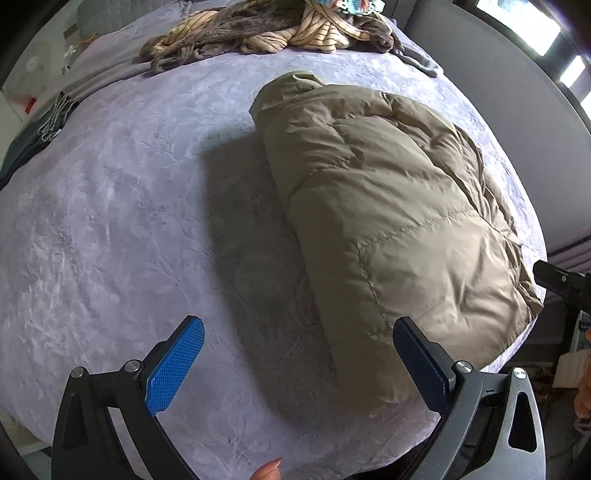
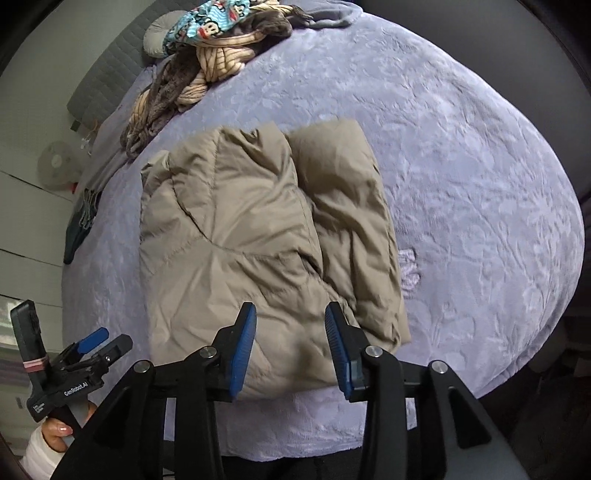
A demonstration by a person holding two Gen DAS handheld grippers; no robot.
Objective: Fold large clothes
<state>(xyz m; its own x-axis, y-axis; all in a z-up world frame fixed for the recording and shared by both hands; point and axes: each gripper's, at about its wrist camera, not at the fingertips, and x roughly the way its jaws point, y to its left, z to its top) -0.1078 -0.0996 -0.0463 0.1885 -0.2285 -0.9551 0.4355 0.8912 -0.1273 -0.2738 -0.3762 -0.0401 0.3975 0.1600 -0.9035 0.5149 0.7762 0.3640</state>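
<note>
Both tongs are hanging over the near edge of the bed, pointing steeply down, and neither is gripping anything. Right tongs point(image 2: 290, 347) are standing part open with only air between the blue pads, directly above the near hem of the jacket point(image 2: 236, 236). Left tongs point(image 1: 297, 363) are standing wide apart; one pad is lying over bare blanket and the other over the jacket's near corner, so most of the jacket is lying off to that side of them.

I am seeing the olive puffer jacket already folded into a thick bundle, with a folded-in panel point(image 2: 347, 206) lying along its right side in the right wrist view. Its long axis is running away from me, from the near hem toward the far end of the bed. I am judging the right tongs the nearer to it, since they are centred on the hem.

Around the jacket, the lavender blanket point(image 1: 110, 221) is covering the bed, soft and plush. Beyond the jacket's far end, a heap of striped clothes point(image 1: 258, 33) is waiting, topped by a patterned blue garment point(image 2: 201, 24). Past the jacket's left side, a dark garment point(image 2: 79, 225) is lying at the bed's edge, with a white fan point(image 2: 57, 162) on the floor beyond.
</note>
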